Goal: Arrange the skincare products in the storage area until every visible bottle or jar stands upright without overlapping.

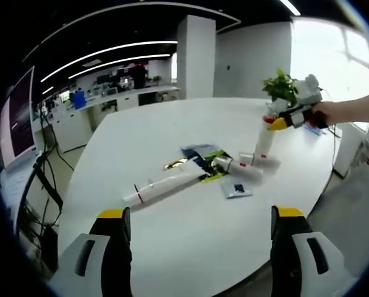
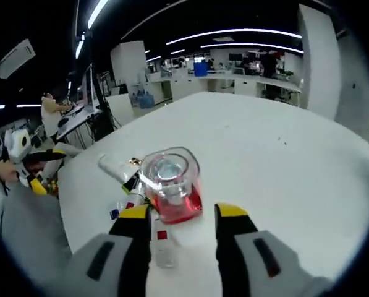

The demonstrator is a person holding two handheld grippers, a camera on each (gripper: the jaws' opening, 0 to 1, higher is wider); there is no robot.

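On the white round table (image 1: 190,247) stands a white bottle (image 1: 264,143) with a clear cap and red top (image 2: 172,182). My right gripper (image 1: 282,121) is shut on its upper part, the cap rising past the fingertips (image 2: 138,216). A long white tube (image 1: 162,185) lies on its side at mid-table. Beside it lie a green and blue packet (image 1: 203,162), a small white bottle (image 1: 238,163) on its side, and a dark sachet (image 1: 237,189). My left gripper (image 1: 196,238) hangs open near the table's front edge, well short of them.
A green potted plant (image 1: 282,86) stands just behind the held bottle. The person's hand (image 1: 339,111) reaches in from the right. Desks, monitors and a pillar (image 1: 196,55) fill the office behind; a seated person (image 2: 48,105) is at a far desk.
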